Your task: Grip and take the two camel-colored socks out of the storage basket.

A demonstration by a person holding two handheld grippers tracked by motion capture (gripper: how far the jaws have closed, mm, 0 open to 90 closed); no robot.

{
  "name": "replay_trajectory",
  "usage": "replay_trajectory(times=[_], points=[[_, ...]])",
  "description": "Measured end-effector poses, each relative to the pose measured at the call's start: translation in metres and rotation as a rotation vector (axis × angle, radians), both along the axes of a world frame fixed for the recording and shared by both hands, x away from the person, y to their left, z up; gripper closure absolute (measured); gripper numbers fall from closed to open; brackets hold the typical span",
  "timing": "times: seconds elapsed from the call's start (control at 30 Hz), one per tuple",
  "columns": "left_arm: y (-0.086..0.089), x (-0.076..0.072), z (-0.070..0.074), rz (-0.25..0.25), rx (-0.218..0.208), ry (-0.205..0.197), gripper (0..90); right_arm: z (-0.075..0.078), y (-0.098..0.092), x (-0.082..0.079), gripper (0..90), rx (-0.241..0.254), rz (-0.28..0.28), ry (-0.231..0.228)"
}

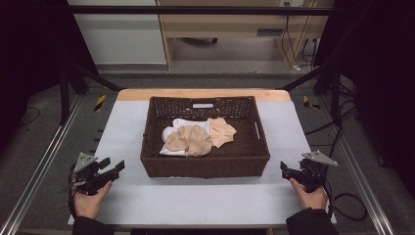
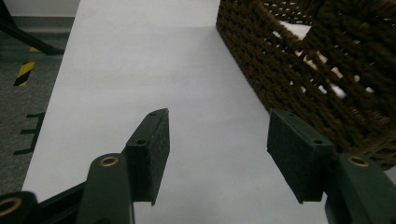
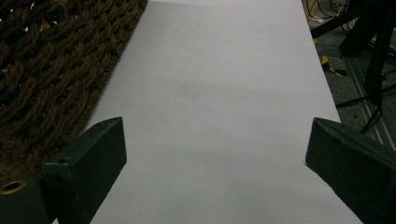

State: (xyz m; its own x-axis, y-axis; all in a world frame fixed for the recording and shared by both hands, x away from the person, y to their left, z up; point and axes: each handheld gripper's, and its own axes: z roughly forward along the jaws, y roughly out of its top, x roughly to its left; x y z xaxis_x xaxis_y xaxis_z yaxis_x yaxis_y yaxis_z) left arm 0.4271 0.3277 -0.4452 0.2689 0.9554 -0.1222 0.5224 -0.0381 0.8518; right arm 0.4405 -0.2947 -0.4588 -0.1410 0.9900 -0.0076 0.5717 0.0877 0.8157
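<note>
Dark curtains and a black metal frame close in the workspace, with grey floor, yellow-black tape marks and loose cables around a table [image 1: 195, 205] covered in a pale sheet. At the middle of the table sits a brown woven basket [image 1: 205, 164], rectangular, with handle slots in its walls. Inside it lies a small heap of cloth: beige pieces [image 1: 195, 138] bunched on top of a white cloth [image 1: 180, 125], resting toward the centre of the basket floor. The person's left hand [image 1: 90, 200] comes in from the near edge at the table's left side, wrist low, holding the left gripper [image 1: 119, 167] angled forward and inward toward the basket's near left corner; in the left gripper view its jaws stand apart over bare sheet, with the basket wall just beside the right-hand jaw. The right hand [image 1: 309, 196] mirrors it at the table's right edge, dark sleeve showing, the right gripper [image 1: 284, 169] pointing in toward the basket's near right corner. In the right gripper view its jaws are spread wide above the sheet, holding nothing, the basket's weave near the left-hand jaw.
</note>
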Motion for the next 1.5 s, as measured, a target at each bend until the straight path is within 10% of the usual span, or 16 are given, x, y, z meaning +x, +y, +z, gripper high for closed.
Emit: replay_trajectory(times=[0.77, 1.5], points=[[-0.008, 0.002, 0.064, -0.031, -0.050, -0.141, 38.9, 0.008, 0.007, -0.009, 6.0, -0.056, -0.030, -0.088], [-0.080, 0.034, 0.120, -0.158, 0.009, -0.211, 38.7, 0.008, 0.002, -0.008, 5.4, -0.047, -0.041, -0.076]])
